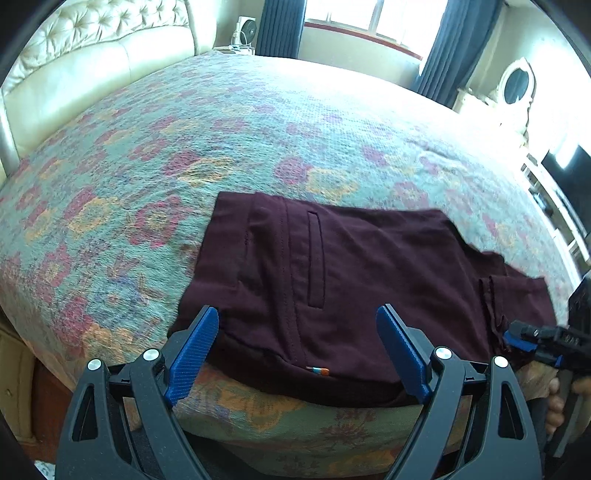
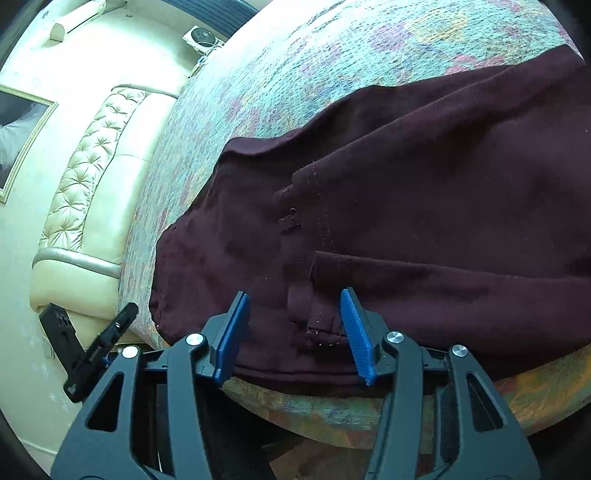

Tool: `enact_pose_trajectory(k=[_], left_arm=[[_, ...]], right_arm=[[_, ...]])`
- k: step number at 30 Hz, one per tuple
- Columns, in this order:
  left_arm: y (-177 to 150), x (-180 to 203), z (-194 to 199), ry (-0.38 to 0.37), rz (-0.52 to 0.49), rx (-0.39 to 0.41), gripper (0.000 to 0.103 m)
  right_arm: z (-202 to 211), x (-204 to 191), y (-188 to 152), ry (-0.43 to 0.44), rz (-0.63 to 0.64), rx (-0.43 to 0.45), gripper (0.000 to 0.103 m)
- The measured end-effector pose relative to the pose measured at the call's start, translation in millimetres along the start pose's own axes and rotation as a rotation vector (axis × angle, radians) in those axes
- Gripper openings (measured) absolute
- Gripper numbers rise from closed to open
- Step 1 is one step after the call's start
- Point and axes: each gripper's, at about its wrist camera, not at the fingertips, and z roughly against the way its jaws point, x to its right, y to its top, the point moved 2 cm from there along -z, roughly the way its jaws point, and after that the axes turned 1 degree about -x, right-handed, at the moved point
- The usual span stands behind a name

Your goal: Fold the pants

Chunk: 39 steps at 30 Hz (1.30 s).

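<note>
Dark maroon pants [image 1: 354, 273] lie folded flat near the front edge of a bed with a floral cover [image 1: 221, 140]. A welt pocket faces up and a small coloured tag shows at the near edge. My left gripper [image 1: 297, 317] is open and hovers over the near edge of the pants, its blue pads on either side of the pocket area. In the right wrist view the pants [image 2: 424, 206] fill the frame, with hem ends layered on top. My right gripper [image 2: 295, 299] is open around the hem end at the pants' near edge; it shows in the left view [image 1: 524, 338].
A cream tufted headboard [image 1: 96, 48] stands at the far left. A window with blue curtains [image 1: 369, 22] is behind the bed. A white dresser with an oval mirror [image 1: 515, 86] and shelves stand at the right. The bed's front edge [image 2: 332, 406] lies just below both grippers.
</note>
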Motion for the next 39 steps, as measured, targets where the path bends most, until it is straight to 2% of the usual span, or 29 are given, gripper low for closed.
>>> enact_pose_trajectory(k=[4,7,10,14,17,19,22,26,30,31,32,33,36,39], left_arm=[[22,-65,9,-0.092,0.208,0.001,0.086],[28,-100,0,-0.151,0.299,-0.022,0.086],[31,-113,-25,-0.202,0.289,-0.098,0.086],[32,-107,-61,-0.224,0.22,-0.201,0.086],[32,-102,-81,-0.273,0.204,-0.258,0.086],[34,-100,-89,-0.28,0.175,-0.258,0.086],[37,-99,-92,-0.331,0.164,-0.248,0.085],[38,-101,-98,-0.494,0.251,-0.257,0.084],[38,-95,-105,-0.51,0.264,-0.241,0.083],[38,-96,-105,-0.524,0.279,-0.241,0.078],[38,-100,-106,-0.517,0.287,-0.248,0.05],[36,-102,-109,-0.487,0.294,-0.267,0.042],[37,-101,-110,-0.474,0.283,-0.277,0.038],[41,-93,-105,-0.445,0.272,-0.278,0.03]], right_arm=[[-3,-2,-1,0.01,0.007,0.007,0.055],[-5,-3,-1,0.023,0.007,0.007,0.057],[-3,-3,0,0.043,-0.003,0.012,0.059],[9,0,3,0.088,-0.024,0.024,0.059],[19,2,4,0.085,-0.026,0.032,0.059],[24,5,2,0.083,-0.026,0.029,0.059],[29,9,-4,0.088,-0.035,0.027,0.059],[30,12,-12,0.108,-0.054,0.021,0.059],[28,8,-15,0.132,-0.06,0.013,0.059],[28,6,-15,0.13,-0.055,0.013,0.059],[28,5,-15,0.131,-0.052,0.012,0.059],[29,4,-16,0.134,-0.051,0.012,0.059],[30,1,-15,0.134,-0.045,0.016,0.06],[34,1,-16,0.124,-0.044,0.024,0.06]])
